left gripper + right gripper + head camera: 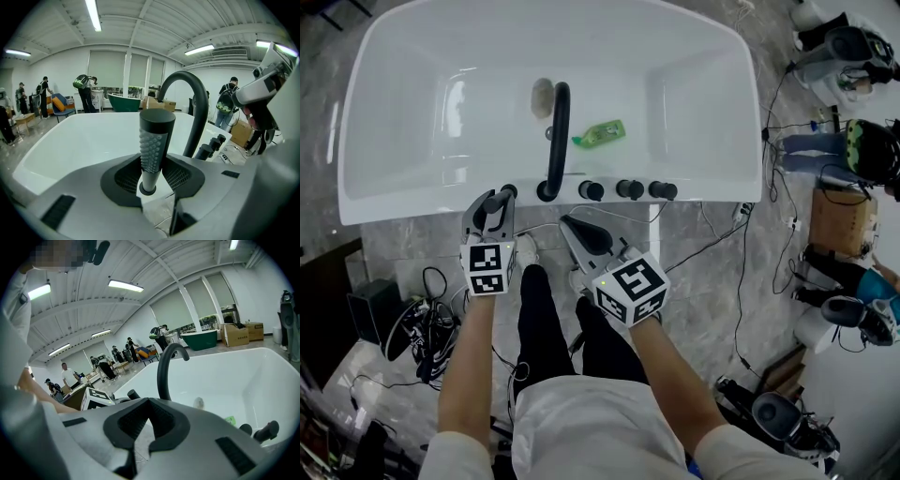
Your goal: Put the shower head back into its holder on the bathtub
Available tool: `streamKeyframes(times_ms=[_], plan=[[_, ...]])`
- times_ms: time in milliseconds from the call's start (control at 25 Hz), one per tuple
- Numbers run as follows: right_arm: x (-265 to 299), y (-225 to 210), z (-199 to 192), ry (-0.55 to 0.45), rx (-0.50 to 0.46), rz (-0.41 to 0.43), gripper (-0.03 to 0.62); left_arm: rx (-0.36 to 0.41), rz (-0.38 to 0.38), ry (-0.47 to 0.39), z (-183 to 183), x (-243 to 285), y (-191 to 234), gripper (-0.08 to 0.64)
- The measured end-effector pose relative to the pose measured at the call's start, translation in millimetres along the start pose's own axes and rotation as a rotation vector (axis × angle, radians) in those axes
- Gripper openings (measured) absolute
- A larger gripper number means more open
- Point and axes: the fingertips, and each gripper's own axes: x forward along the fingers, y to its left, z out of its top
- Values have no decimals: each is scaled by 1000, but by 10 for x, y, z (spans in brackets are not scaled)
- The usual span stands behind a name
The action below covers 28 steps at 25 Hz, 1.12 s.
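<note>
The black shower head [153, 140] with a nubbed grey face stands upright between my left gripper's [151, 174] jaws, which are shut on it. Its lower end sits in a black ring, the holder [148, 190], on the white bathtub's near rim [412, 204]. In the head view the left gripper [492, 206] is at that rim, just left of the black curved faucet [558, 131]. My right gripper [573, 228] hovers in front of the rim below the faucet, shut and holding nothing [149, 404].
Three black knobs [629, 188] line the rim right of the faucet. A green packet [600, 133] and the drain [543, 97] lie in the tub. Cables and equipment [422, 319] cover the floor on the left; boxes and gear [848, 216] stand on the right.
</note>
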Motion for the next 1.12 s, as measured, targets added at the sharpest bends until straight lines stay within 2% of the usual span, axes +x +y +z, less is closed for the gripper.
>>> streamKeyframes(times_ms=[560, 880, 1120], plan=[[-54, -26, -40, 1, 7, -8, 16, 38, 0, 30, -52, 125, -62, 141], [-85, -28, -34, 1, 8, -1, 15, 33, -17, 64, -54, 141, -91, 143], [-115, 34, -19, 7, -5, 22, 16, 11, -7, 66, -49, 26, -54, 201]])
